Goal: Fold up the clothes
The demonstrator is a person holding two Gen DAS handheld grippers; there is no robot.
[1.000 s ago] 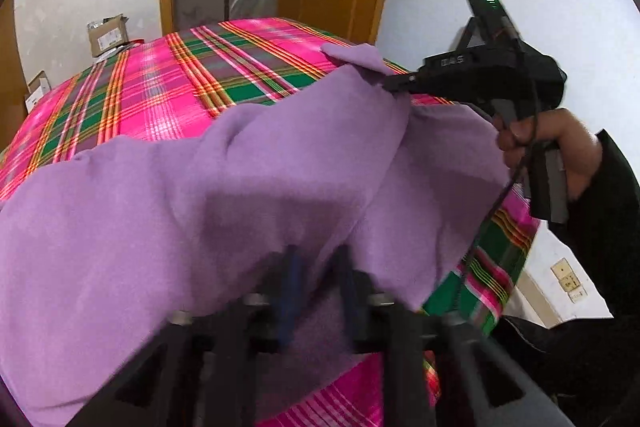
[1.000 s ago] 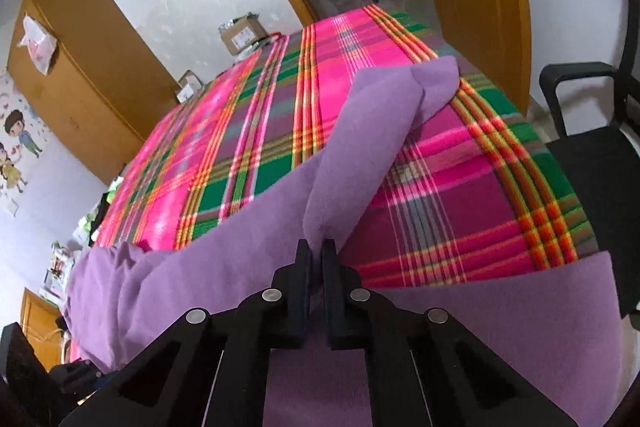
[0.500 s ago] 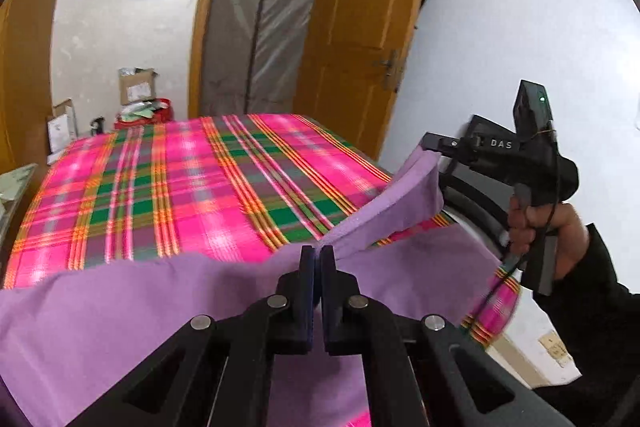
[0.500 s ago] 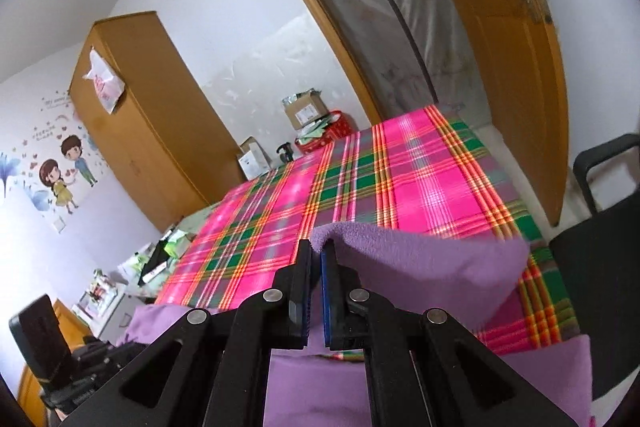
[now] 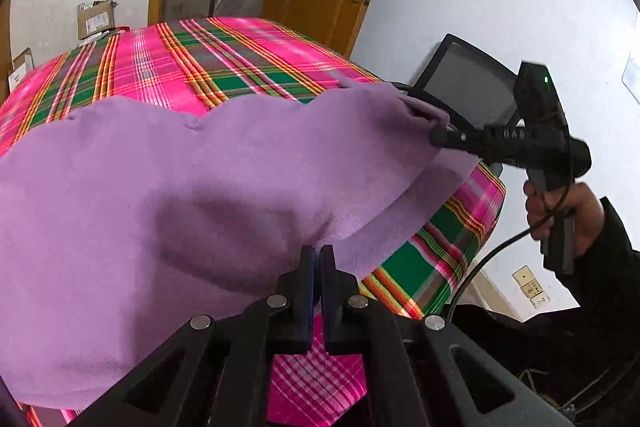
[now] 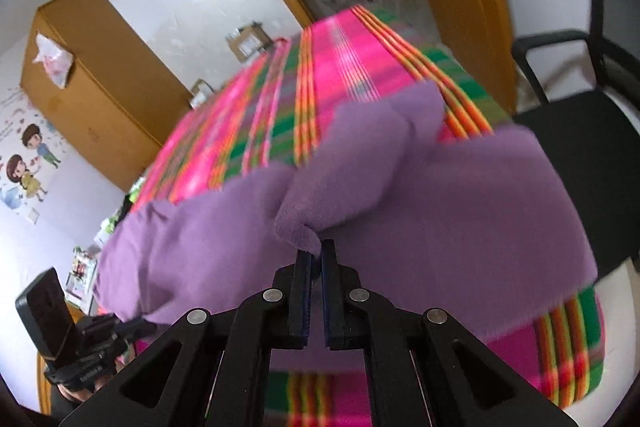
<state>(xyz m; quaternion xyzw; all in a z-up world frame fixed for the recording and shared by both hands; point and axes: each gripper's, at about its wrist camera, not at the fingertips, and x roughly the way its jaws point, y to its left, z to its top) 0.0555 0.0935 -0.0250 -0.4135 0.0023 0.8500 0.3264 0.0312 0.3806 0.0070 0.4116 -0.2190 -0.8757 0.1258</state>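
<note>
Over the plaid-covered bed (image 5: 248, 67) a purple garment (image 5: 168, 195) was spread, its bulk draped across the near end of the bed and its near edge lifted clear of the cover. A fold was judged to be in hand: two points of that edge were held up, one by each tool, with a doubled flap already lying on the cloth toward the door side of the bed. The left tool (image 5: 316, 259) was clamped on the edge at the bed's near side, fabric pinched between its closed fingers. The right tool (image 6: 316, 259) was likewise clenched on a bunched corner nearer the bed's chair-side edge; seen from the left wrist, the same tool (image 5: 434, 135) gripped the cloth just above the bed's corner. The next move was judged to call for both held points being carried together across the bed and laid down evenly, so that no crease would be trapped. No container could be made out on the bed.
</note>
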